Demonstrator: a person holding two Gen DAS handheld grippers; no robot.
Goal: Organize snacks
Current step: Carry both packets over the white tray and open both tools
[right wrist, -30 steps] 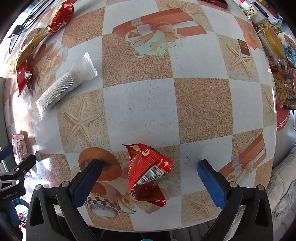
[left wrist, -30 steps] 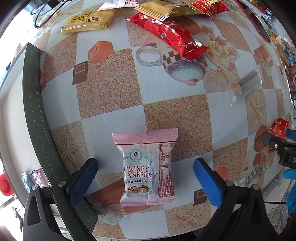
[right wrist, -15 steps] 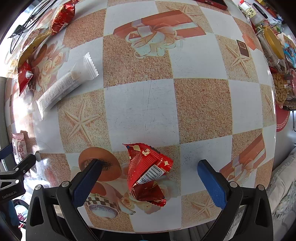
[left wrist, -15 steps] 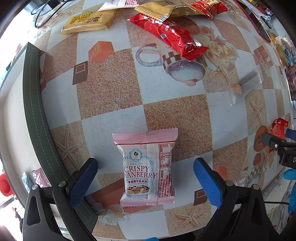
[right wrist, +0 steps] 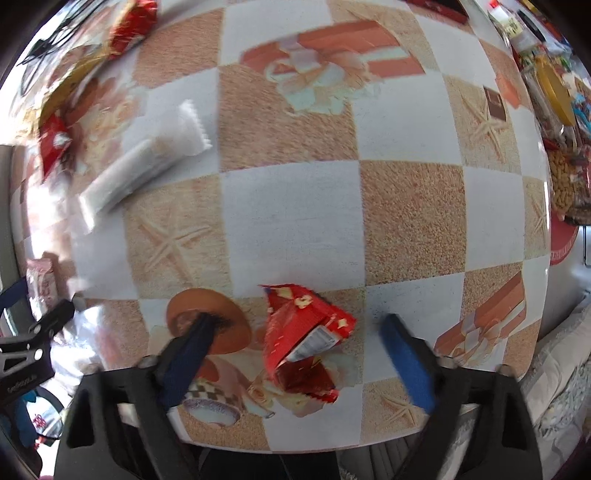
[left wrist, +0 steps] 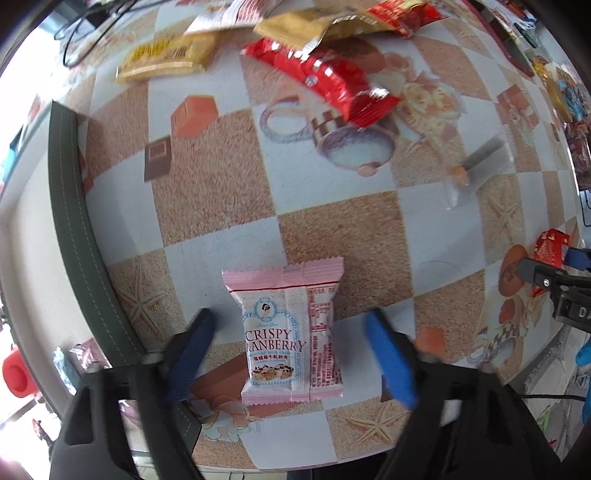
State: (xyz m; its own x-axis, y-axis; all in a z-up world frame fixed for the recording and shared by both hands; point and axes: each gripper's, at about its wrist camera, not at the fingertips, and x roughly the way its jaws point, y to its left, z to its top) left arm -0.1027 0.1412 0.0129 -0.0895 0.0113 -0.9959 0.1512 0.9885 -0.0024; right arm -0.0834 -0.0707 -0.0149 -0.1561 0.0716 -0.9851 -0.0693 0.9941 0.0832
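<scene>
A pink "Crispy Cranberry" packet (left wrist: pixel 291 332) lies flat on the checkered tablecloth (left wrist: pixel 332 236), between the blue pads of my open left gripper (left wrist: pixel 291 354), which do not touch it. A crumpled red snack packet (right wrist: pixel 303 339) lies between the pads of my open right gripper (right wrist: pixel 295 358), also untouched. The right gripper's tip (left wrist: pixel 554 280) and the red packet (left wrist: pixel 550 247) show at the right edge of the left wrist view. The pink packet (right wrist: pixel 42 280) shows at the left edge of the right wrist view.
Far off lie a long red packet (left wrist: pixel 325 81), a yellow packet (left wrist: pixel 166 59), a gold packet (left wrist: pixel 314 26) and a clear wrapper (left wrist: pixel 476 166). A white wrapper (right wrist: pixel 144 173) lies left. A grey chair back (left wrist: pixel 77 236) borders the table's left. Jars and snacks (right wrist: pixel 561 122) crowd the right.
Both grippers' jaws have narrowed around their packets. Both views are now blurred with motion. The packets have not moved.
</scene>
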